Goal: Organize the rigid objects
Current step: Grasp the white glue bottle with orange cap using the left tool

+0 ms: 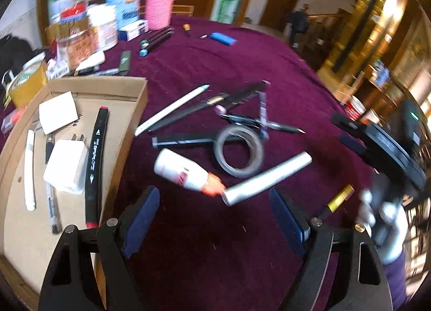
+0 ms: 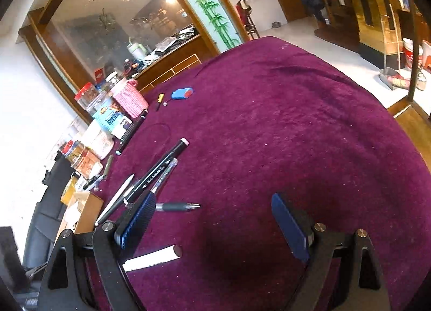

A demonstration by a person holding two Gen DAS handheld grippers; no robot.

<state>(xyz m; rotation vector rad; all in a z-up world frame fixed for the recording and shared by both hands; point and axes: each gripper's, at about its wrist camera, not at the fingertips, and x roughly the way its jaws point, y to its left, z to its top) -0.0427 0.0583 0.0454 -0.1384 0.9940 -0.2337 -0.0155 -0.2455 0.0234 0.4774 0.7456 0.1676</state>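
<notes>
- Cardboard tray (image 1: 140,90) at far left holds a white charger (image 1: 66,165), a black marker (image 1: 95,165) and a white pen (image 1: 29,173).
- Left gripper (image 1: 215,219): jaws wide apart, nothing between, above the purple cloth (image 1: 204,257).
- Ahead: glue bottle (image 1: 183,171), tape roll (image 1: 239,149), silver tube (image 1: 269,176).
- Right gripper (image 2: 215,224): jaws apart, empty.

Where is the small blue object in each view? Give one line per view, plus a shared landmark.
Left wrist: small blue object sits top centre.
Right wrist: it sits upper left of centre.
Shared landmark: pink woven basket, to its left in both views.
</notes>
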